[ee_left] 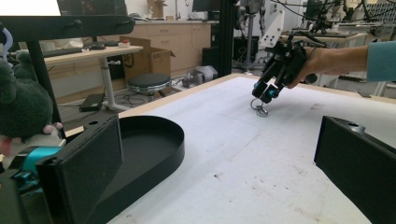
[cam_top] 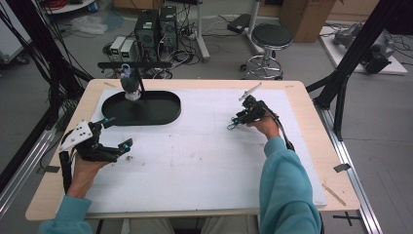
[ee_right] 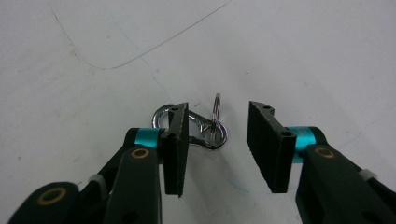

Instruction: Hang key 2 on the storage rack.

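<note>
Work in hand: right gripper [ee_right: 217, 140] set low over a metal clip [ee_right: 196, 128] with a small ring [ee_right: 216, 112], apparently to pick it up.
Clip: lies flat on the white surface [cam_top: 195, 161], right of centre, well apart from the black tray [cam_top: 168, 105]; its ring stands upright between the jaws.
Right gripper: released, jaws spread; the left jaw covers one end of the clip, the right jaw stands clear of it.
Left gripper [cam_top: 114, 134]: released, grasping nothing, hovering near the tray's front end.
Tray: holds a dark plush toy [cam_top: 130, 84] at its far edge.
Risk, off-centre grip: the clip sits toward one jaw, so closing may push it sideways instead of pinching it.
Risk, thin metal: the flat clip could slip under the pads, or the jaws could catch the loose ring alone and leave the clip dangling.
Risk, low approach: pressing down may scrape the pads on the surface.
</note>
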Demonstrator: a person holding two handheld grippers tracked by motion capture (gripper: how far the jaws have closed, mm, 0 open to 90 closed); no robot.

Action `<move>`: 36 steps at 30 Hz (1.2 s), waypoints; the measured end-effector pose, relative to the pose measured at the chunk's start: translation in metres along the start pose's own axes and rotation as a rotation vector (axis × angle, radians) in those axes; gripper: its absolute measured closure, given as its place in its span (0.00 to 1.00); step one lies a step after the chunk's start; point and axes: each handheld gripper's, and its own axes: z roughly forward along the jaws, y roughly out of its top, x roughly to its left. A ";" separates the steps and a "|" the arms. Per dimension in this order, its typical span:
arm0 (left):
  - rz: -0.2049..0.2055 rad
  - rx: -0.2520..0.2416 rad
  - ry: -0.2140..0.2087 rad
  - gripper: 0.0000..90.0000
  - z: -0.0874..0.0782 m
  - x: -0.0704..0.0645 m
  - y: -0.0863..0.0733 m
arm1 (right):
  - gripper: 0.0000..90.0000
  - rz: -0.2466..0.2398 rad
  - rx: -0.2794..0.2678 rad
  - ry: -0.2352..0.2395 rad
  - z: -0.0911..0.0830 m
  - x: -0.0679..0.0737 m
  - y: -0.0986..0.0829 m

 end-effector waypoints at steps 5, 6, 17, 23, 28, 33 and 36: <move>-0.006 -0.001 0.003 0.02 0.000 0.000 0.000 | 0.78 -0.004 -0.004 -0.001 0.002 0.000 0.000; -0.006 -0.002 0.002 0.02 0.000 0.000 0.000 | 0.80 -0.006 -0.001 -0.001 0.001 0.000 0.001; -0.005 0.006 0.000 0.02 0.000 0.000 0.000 | 0.87 -0.021 0.017 -0.006 0.003 0.001 0.001; -0.006 0.011 0.001 0.02 0.000 0.000 0.000 | 0.92 -0.014 0.031 -0.005 0.004 0.002 0.001; -0.003 0.012 -0.002 0.02 0.001 0.000 -0.001 | 0.94 -0.017 0.036 -0.003 0.004 0.001 0.001; -0.007 0.015 -0.004 0.02 0.001 0.000 -0.001 | 0.96 -0.016 0.029 -0.001 0.005 0.001 0.001; -0.008 0.016 -0.006 0.02 0.001 0.000 -0.001 | 0.97 -0.022 0.026 -0.006 0.005 0.001 0.001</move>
